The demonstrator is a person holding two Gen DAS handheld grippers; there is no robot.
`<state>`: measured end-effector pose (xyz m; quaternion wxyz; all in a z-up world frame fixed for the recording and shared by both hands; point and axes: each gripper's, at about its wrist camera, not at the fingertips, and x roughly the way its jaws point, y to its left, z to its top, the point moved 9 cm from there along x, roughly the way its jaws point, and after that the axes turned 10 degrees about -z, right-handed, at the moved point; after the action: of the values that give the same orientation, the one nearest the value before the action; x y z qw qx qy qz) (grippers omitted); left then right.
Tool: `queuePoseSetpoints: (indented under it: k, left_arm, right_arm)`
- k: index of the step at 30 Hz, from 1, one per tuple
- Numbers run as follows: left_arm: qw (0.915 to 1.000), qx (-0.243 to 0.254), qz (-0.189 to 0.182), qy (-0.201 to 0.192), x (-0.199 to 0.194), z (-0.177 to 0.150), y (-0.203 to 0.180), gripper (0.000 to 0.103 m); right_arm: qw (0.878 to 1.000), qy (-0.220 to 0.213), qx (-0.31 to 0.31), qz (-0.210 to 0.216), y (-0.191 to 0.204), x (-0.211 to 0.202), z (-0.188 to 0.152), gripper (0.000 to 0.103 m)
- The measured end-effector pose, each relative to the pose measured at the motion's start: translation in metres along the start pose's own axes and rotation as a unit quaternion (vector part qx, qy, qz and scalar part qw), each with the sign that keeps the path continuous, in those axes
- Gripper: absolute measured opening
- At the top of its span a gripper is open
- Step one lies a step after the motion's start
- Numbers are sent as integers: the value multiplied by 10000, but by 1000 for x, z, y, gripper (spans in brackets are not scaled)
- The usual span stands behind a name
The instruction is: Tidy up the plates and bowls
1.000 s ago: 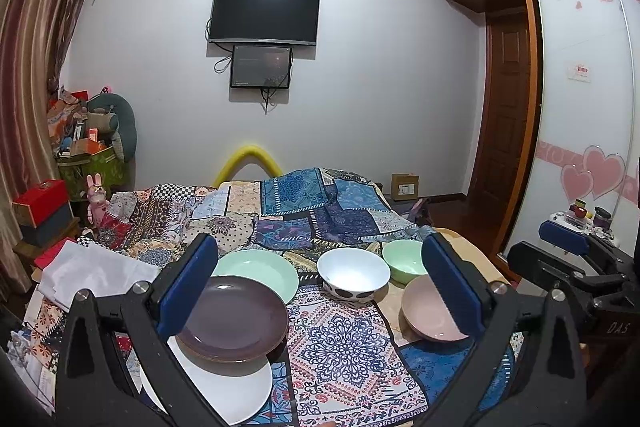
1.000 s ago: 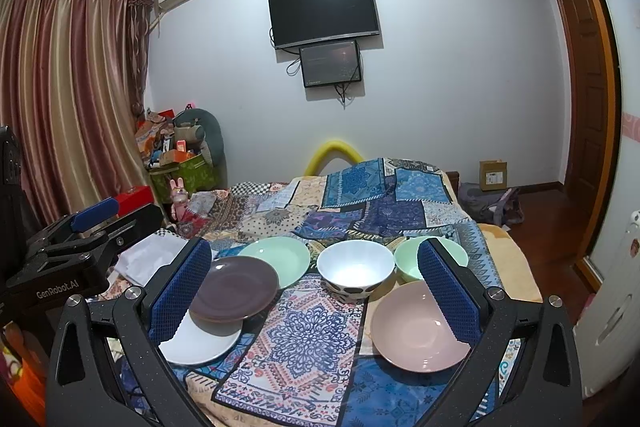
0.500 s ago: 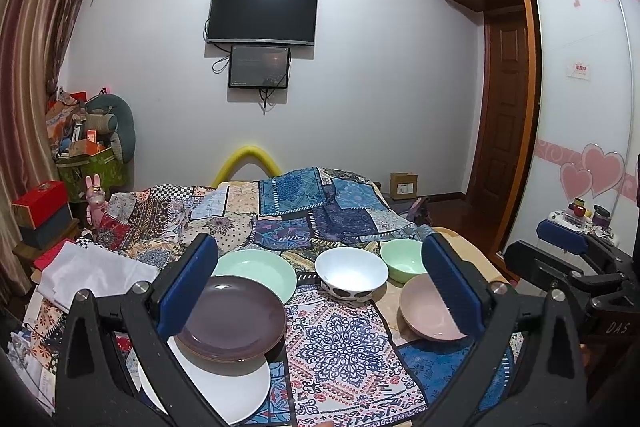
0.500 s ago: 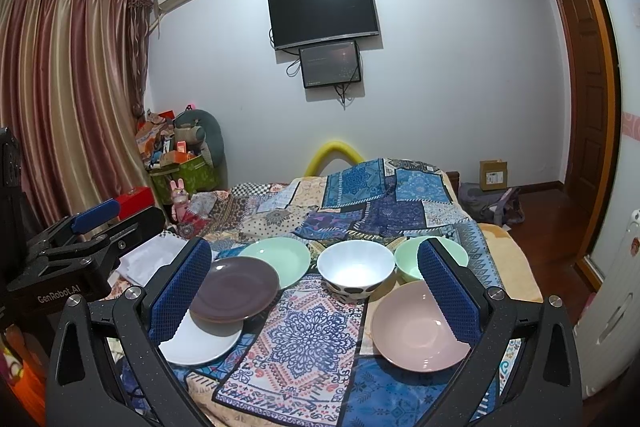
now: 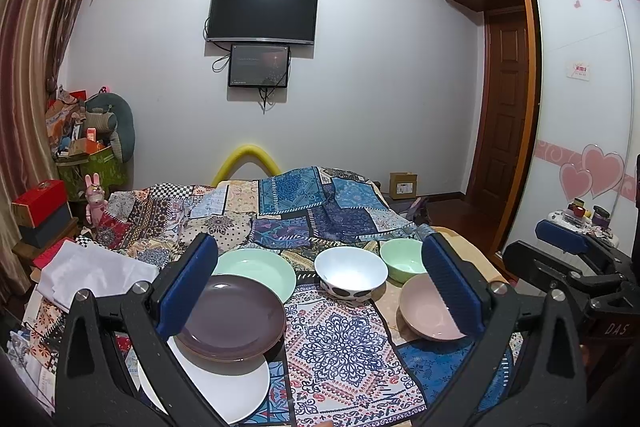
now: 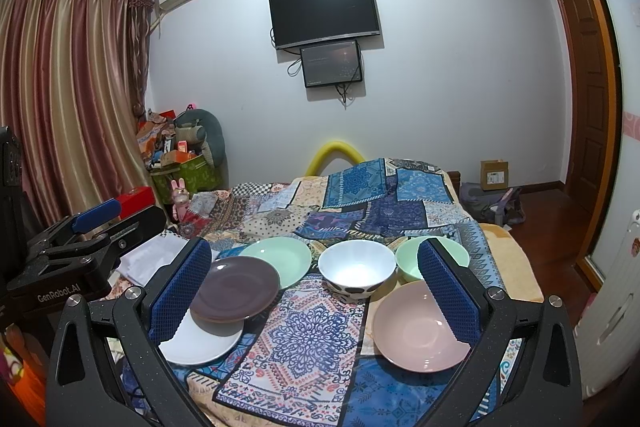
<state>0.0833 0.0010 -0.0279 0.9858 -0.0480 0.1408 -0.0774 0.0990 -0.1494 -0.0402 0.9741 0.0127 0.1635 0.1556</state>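
Right wrist view, left hand-held gripper [image 6: 96, 217] marked "GenRobot.AI", right hand-held gripper [image 6: 314, 291] wide, both empty.

Each camera sits just behind its own gripper and looks forward between the two blue fingers, down the bed [image 5: 304, 211] toward the far wall with the TV [image 6: 325, 13]. Both stay back from the dishes. Both see the same white bowl [image 5: 351, 273] (it sits straight ahead) and each other's gripper at the side.
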Motion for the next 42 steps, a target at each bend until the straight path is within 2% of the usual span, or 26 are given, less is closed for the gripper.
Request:
queuePoseSetpoints:
  k: [18, 26, 31, 38, 40, 42]
  left_arm:
    - [10000, -35, -6, 9, 1, -1, 1, 103]
    - [9995, -126, -117, 250, 10, -9, 10, 103]
    - [9984, -193, 193, 499, 24, -21, 31, 103]
    - [9935, -520, 368, 948, 49, -44, 75, 103]
    - [9920, -573, 448, 1027, 53, -48, 90, 94]
    - [9899, -629, 567, 1133, 57, -53, 106, 91]
  right_arm:
    - [10000, 18, 0, -4, 2, -1, -2, 103]
    - [9998, 183, 57, 0, 4, 11, -11, 103]
    - [9995, 312, -7, -45, 8, 25, -20, 103]
    - [9981, 566, -235, 33, 22, 50, -36, 103]
    - [9973, 659, -309, 85, 28, 60, -41, 103]
    - [9967, 716, -353, 126, 33, 69, -44, 102]
